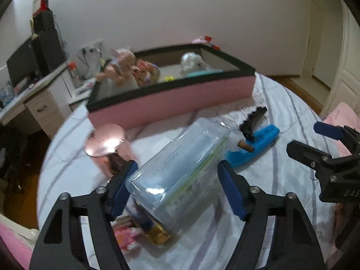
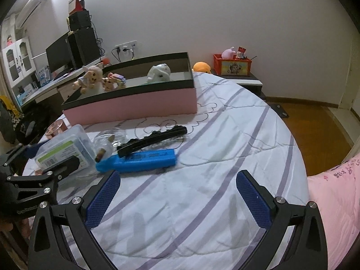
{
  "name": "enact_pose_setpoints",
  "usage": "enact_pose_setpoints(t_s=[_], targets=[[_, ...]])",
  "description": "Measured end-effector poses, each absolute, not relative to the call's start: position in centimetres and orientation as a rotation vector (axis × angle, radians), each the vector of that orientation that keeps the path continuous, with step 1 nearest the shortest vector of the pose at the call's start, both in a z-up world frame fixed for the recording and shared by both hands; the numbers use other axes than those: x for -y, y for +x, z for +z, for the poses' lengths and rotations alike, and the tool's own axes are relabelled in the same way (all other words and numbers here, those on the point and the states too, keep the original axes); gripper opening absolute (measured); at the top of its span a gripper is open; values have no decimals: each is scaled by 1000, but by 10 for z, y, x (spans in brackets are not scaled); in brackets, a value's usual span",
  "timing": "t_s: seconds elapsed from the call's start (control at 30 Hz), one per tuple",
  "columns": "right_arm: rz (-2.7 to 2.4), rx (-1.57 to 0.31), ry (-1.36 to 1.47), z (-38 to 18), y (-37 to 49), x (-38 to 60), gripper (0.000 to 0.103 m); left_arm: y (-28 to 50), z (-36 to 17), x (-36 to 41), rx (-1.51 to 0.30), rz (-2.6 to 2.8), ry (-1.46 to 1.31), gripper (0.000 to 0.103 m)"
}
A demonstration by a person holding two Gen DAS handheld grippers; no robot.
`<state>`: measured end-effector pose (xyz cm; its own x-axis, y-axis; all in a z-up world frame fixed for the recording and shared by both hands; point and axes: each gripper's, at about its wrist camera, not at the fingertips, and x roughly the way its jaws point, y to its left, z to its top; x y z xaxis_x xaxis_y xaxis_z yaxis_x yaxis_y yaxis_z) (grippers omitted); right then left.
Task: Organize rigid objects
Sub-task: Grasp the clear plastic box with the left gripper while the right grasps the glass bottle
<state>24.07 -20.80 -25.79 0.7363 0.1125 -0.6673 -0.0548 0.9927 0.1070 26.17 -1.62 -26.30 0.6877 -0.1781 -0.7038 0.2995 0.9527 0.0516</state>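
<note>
A clear plastic box (image 1: 180, 175) with blue contents and a green label lies on the striped bedsheet. My left gripper (image 1: 177, 168) straddles it, blue pads against its two long sides; the right wrist view shows the same box (image 2: 65, 148) between those fingers (image 2: 67, 165). Beyond the box lie a corked little clear bottle (image 1: 238, 140), a blue flat case (image 1: 256, 144) and a black hair clip (image 1: 252, 119). A pink round tin (image 1: 105, 144) stands to the left. My right gripper (image 2: 177, 193) hangs open over bare sheet, just short of the blue case (image 2: 139, 159).
A long pink box with a black rim (image 2: 135, 105) stands across the bed behind the objects, with plush toys (image 2: 90, 78) inside. A gold item (image 1: 158, 235) and a pink packet (image 1: 126, 236) lie under the clear box's near end. A pink pillow (image 2: 335, 193) lies at the right.
</note>
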Motion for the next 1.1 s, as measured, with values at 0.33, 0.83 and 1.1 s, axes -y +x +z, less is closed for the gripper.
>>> enact_pose_setpoints(t_s=[0.33,0.83,1.1], targets=[[103,-738,84,-257,247,209,103,252,-257,5,-752,-306,19,40],[113,-733,63,-251,248,198,103,258,-262,14,-748,-291,-5,32],[145,-704,15,-240,270,173,103,242,-230,-18,-653,-195,-37,32]])
